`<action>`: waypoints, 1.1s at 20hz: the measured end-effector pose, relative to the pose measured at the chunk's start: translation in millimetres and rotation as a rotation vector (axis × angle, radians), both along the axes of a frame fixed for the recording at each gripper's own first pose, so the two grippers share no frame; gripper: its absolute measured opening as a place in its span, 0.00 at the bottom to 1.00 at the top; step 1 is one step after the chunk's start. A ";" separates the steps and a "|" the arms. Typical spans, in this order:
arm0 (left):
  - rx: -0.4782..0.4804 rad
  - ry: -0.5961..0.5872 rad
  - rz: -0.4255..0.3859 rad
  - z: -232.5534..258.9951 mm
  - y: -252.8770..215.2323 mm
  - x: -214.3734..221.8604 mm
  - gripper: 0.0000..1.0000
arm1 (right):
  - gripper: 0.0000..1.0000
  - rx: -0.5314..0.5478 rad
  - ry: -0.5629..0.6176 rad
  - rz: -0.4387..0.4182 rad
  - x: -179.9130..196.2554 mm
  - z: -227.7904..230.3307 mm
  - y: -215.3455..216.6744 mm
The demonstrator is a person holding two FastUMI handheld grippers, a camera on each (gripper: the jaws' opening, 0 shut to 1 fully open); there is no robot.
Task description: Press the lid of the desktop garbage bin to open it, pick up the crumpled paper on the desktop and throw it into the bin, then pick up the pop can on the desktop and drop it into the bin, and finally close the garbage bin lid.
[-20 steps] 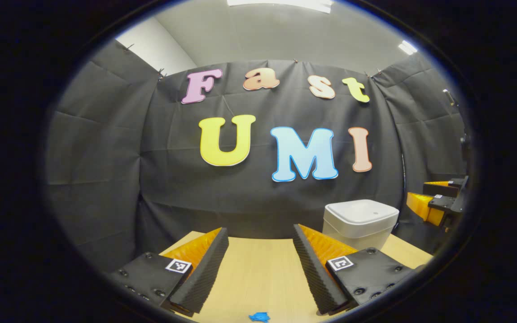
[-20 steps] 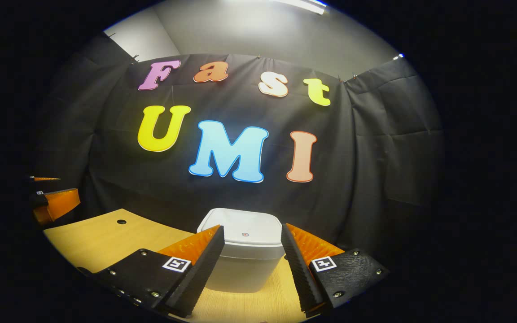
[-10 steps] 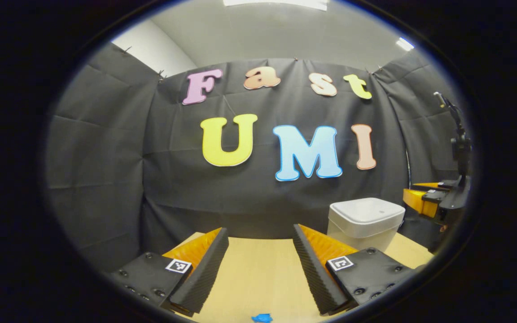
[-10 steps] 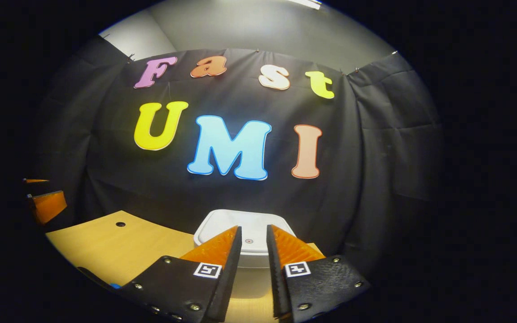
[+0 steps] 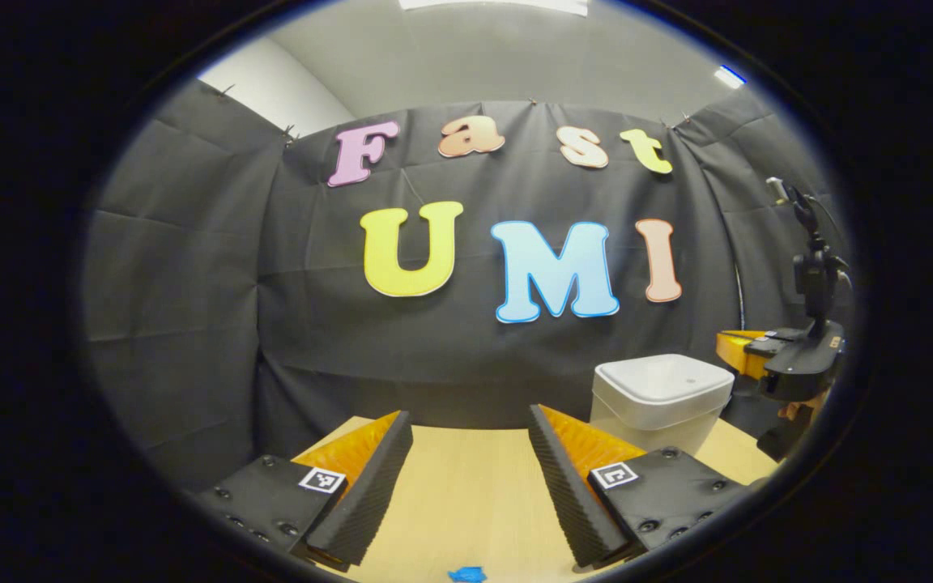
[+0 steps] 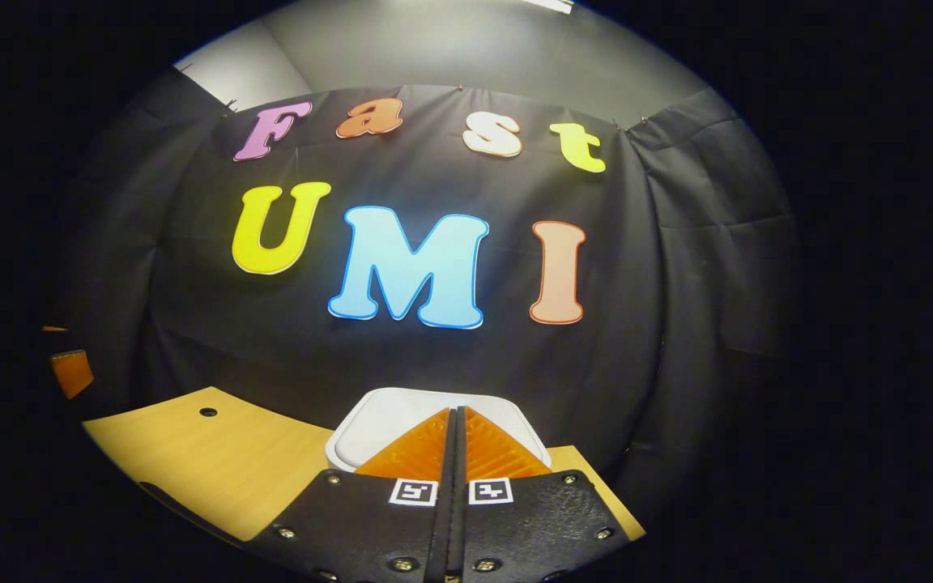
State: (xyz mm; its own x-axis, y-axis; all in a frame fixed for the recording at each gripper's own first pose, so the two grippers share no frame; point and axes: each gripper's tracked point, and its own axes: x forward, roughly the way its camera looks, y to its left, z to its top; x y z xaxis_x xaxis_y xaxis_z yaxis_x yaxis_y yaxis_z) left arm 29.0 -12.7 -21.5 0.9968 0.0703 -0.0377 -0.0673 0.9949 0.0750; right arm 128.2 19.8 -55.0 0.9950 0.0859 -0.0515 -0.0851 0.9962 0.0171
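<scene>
In the right gripper view, the right gripper (image 6: 454, 421) has its fingers clenched together on nothing, poised low in the frame over the closed lid (image 6: 385, 417) of the white bin (image 6: 342, 453). To open it well, the joined tips should probably come straight down on the lid's middle. The left gripper (image 5: 466, 453) stands spread and empty at bottom centre; the bin (image 5: 661, 397) sits at its lower right. The wooden desk (image 5: 475, 494) carries a blue scrap (image 5: 466, 574); black cloth walls enclose the booth.

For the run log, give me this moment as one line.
phase: lid press approach | right gripper: shut, above bin lid | left gripper: open, idle | lid: closed
</scene>
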 end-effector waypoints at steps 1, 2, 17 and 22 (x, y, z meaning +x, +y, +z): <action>-0.002 0.003 0.003 -1.2 0.6 0.9 0.96 | 0.00 -0.004 0.003 0.012 5.3 -2.2 2.2; -0.004 0.008 0.005 -2.3 -0.2 2.2 0.96 | 0.00 -0.009 0.018 -0.002 14.7 -8.1 -1.7; 0.000 0.036 0.024 -11.2 4.4 10.3 0.96 | 0.01 0.125 0.136 0.099 33.3 -58.0 18.2; 0.009 0.031 0.008 -8.3 -2.3 14.6 0.96 | 0.02 0.124 0.114 0.077 33.1 -61.3 19.6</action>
State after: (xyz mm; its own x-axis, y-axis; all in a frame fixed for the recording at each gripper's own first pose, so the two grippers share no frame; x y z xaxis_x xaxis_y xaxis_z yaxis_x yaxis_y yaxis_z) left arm 43.6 -14.9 -29.8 0.9946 0.0783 -0.0680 -0.0724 0.9937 0.0859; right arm 161.3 39.4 -116.3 0.9734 0.1748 -0.1479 -0.1520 0.9764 0.1537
